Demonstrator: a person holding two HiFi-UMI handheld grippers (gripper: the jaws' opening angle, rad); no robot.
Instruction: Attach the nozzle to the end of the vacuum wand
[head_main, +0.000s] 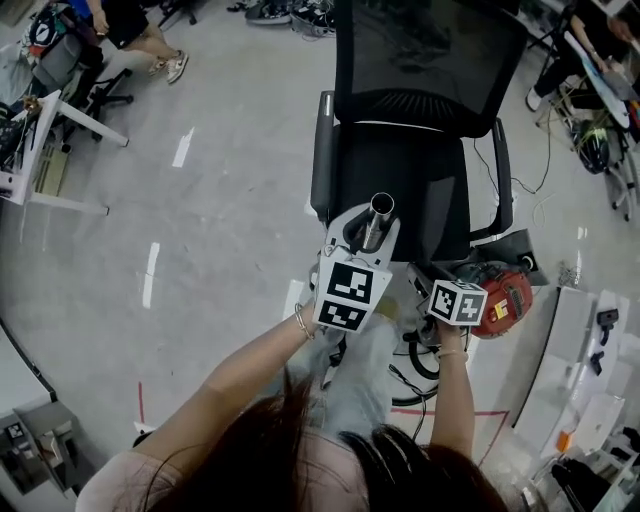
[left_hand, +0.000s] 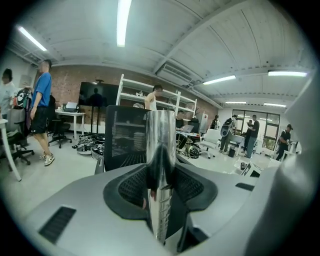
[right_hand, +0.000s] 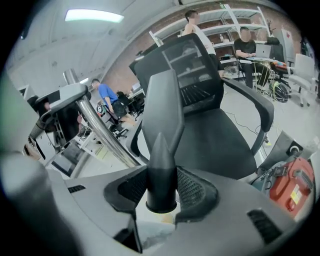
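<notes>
A grey, glossy floor (head_main: 220, 200) is marked with white tape strips (head_main: 183, 147) at the left and red tape lines (head_main: 140, 400) at the near left. A black office chair (head_main: 420, 190) is stood on it at the centre. A red vacuum body (head_main: 505, 300) and black cables (head_main: 420, 360) are placed near and right of the chair. Shoes (head_main: 300, 15) are laid at the far edge.

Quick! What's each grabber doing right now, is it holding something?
Left gripper: closed on the shiny vacuum wand.
Right gripper: closed on the black nozzle.
</notes>
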